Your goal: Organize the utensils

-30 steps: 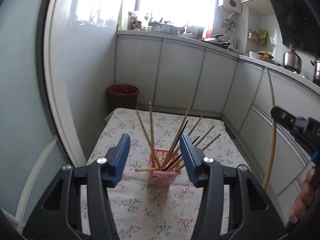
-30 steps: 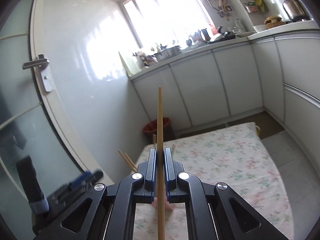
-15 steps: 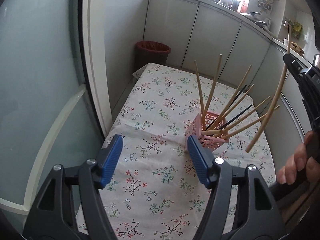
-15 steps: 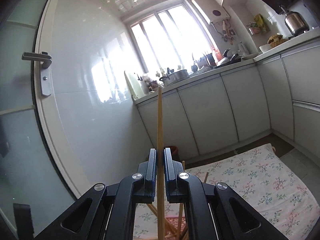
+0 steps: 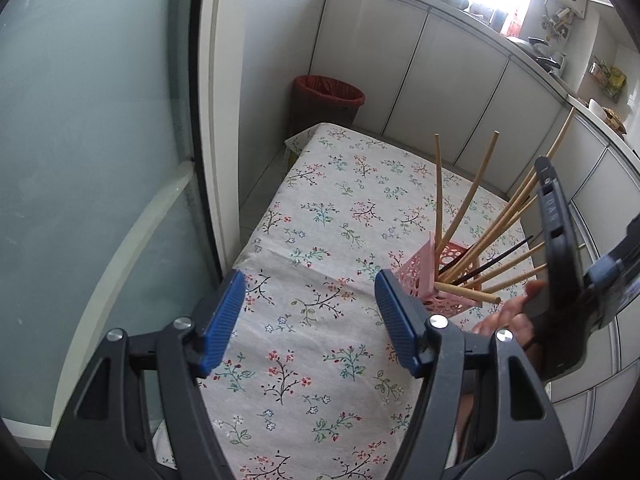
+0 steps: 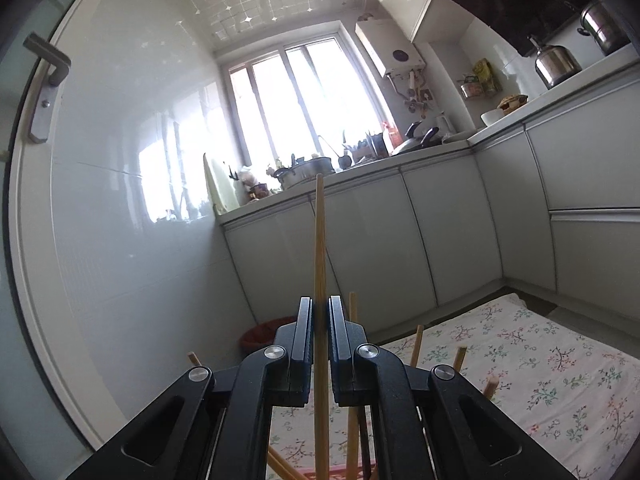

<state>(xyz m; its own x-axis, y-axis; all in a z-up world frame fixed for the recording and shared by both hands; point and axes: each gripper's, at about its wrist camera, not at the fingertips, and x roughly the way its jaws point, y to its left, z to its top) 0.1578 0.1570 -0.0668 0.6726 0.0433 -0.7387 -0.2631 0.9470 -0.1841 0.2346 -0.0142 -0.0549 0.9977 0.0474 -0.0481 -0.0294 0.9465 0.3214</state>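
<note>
Right gripper [image 6: 319, 332] clenched on an upright wooden chopstick [image 6: 319, 248] above the pink basket [image 5: 434, 276] — already bristling with chopsticks — on the floral tablecloth [image 5: 320, 240]; left gripper [image 5: 310, 320], jaws just widened, held nothing.

The desk [image 5: 320, 248] wears a flowery cloth [image 5: 304, 340]. A pink basket [image 5: 436, 276] full of chopsticks [image 5: 472, 196] sits at three o'clock.

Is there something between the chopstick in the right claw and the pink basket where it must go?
Yes: the chopsticks already in the pink basket fan out over its opening, so the held chopstick in the right claw must slip between them.
</note>
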